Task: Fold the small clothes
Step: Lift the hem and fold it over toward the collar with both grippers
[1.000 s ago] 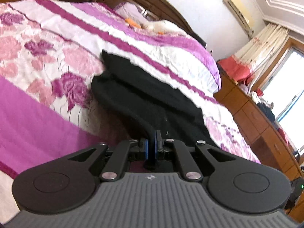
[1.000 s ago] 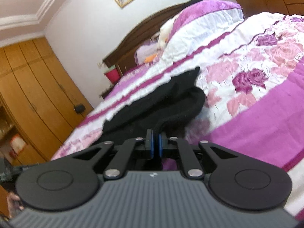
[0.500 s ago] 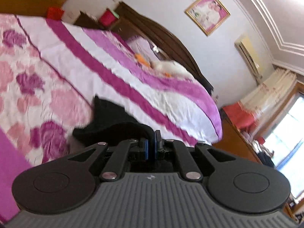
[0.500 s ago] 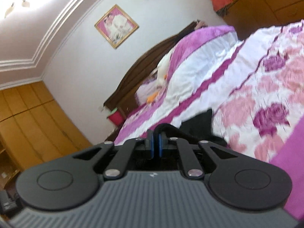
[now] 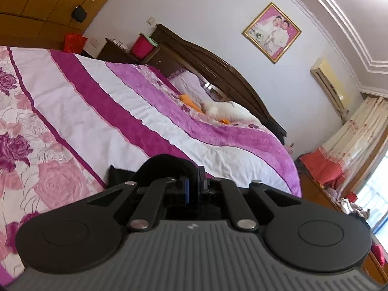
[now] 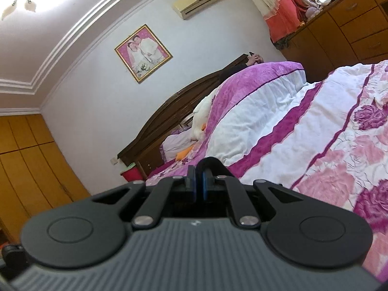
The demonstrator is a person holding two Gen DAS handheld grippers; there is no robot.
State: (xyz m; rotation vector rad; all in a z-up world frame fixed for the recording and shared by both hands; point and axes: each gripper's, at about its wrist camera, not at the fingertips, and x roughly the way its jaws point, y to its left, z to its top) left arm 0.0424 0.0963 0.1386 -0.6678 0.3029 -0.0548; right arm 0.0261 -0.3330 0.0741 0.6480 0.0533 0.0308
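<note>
A black garment is pinched in my left gripper; a fold of it bulges above the shut jaws and a corner pokes out at the left, over the floral bedspread. In the right wrist view my right gripper is shut on another edge of the same black garment, which loops over the fingertips. Most of the garment is hidden behind the gripper bodies. Both grippers are held above the bed and tilted up toward the headboard.
The bed has a pink, purple and white quilt. A dark wooden headboard stands at the far end with pillows and a white plush toy. A wooden wardrobe and a dresser flank the bed.
Both grippers have lifted and tilted upward with the black garment still pinched. The garment, earlier spread on the bed, now hangs mostly out of sight below the grippers.
</note>
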